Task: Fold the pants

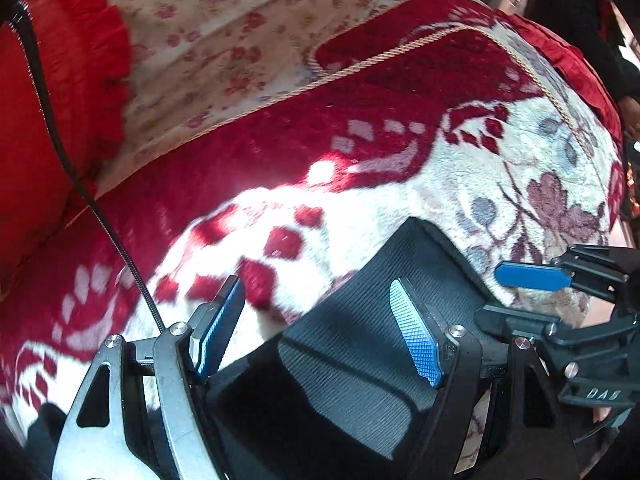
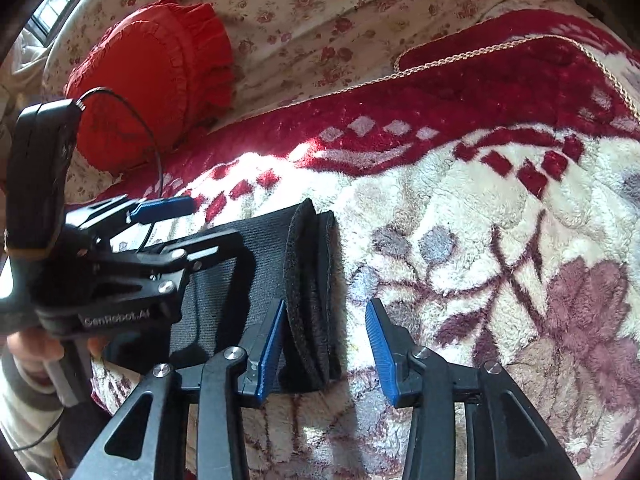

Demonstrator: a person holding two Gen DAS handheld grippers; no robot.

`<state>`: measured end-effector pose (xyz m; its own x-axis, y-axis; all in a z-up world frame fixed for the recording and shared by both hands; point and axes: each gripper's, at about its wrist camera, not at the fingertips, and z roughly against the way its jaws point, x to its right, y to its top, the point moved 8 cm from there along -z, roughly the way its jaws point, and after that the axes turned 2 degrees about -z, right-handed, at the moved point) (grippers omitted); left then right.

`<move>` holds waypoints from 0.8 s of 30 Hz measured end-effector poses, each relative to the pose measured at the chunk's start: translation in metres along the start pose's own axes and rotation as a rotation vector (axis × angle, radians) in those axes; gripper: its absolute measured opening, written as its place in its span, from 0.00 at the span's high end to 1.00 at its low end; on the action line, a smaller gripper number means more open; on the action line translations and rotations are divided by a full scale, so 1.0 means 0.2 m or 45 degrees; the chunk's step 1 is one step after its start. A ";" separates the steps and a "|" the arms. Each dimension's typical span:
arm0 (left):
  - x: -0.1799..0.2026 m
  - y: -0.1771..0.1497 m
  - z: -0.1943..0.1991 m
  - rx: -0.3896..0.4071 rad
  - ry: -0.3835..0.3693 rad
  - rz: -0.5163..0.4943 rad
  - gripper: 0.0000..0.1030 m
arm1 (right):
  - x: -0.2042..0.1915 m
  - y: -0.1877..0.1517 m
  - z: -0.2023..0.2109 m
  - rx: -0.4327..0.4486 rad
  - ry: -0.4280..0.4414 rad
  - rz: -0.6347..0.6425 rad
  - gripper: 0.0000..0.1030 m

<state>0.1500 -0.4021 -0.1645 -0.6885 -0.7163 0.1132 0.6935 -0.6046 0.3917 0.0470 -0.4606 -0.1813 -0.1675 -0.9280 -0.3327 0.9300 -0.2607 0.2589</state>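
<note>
The black ribbed pants [image 1: 352,344] lie folded into a compact stack on a red and white floral blanket [image 1: 360,152]. In the right wrist view the pants [image 2: 260,248] show a fleecy folded edge at their right side. My left gripper [image 1: 320,328] is open, jaws wide apart, hovering over the stack's left part. My right gripper [image 2: 324,344] is open, its jaws straddling the folded right edge without closing on it. Each gripper shows in the other's view: the right one [image 1: 532,276] at the right, the left one [image 2: 160,208] at the left.
A red ruffled pillow [image 2: 160,76] lies at the back left on a floral sheet [image 2: 340,8]. A black cable [image 1: 80,184] runs across the left side. A gold cord trim [image 1: 400,52] edges the blanket. A person in dark clothes [image 1: 580,32] is at the far right.
</note>
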 end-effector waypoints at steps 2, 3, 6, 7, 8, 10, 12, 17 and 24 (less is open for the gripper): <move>0.01 0.03 -0.02 -0.006 -0.013 -0.021 0.27 | 0.00 0.00 0.00 0.000 0.004 0.002 0.61; 0.02 0.04 -0.03 -0.006 -0.015 -0.031 0.27 | 0.00 0.00 0.00 0.001 0.008 -0.002 0.60; 0.03 0.07 -0.06 -0.021 -0.051 -0.007 0.27 | 0.00 0.00 -0.01 -0.007 0.023 0.004 0.59; 0.03 0.07 -0.07 -0.028 -0.068 0.020 0.27 | -0.01 0.00 -0.02 -0.013 0.022 0.010 0.59; 0.02 0.08 -0.08 -0.030 -0.082 0.045 0.27 | -0.02 0.00 -0.03 -0.017 0.017 0.019 0.59; 0.02 0.10 -0.08 -0.025 -0.098 0.092 0.27 | -0.02 0.00 -0.03 -0.021 0.011 0.029 0.58; 0.04 0.12 -0.09 -0.022 -0.100 0.095 0.27 | -0.03 0.00 -0.03 -0.029 0.024 0.028 0.58; 0.14 0.16 -0.10 -0.036 -0.158 0.041 0.27 | -0.04 -0.01 -0.05 -0.037 0.047 0.030 0.58; 0.22 0.16 -0.21 -0.057 -0.101 -0.044 0.29 | -0.04 -0.02 -0.09 -0.037 0.074 0.016 0.57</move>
<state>0.1512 -0.4666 -0.1848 -0.7258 -0.6659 0.1725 0.6764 -0.6451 0.3554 0.0505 -0.4479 -0.1958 -0.1375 -0.9140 -0.3817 0.9411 -0.2407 0.2376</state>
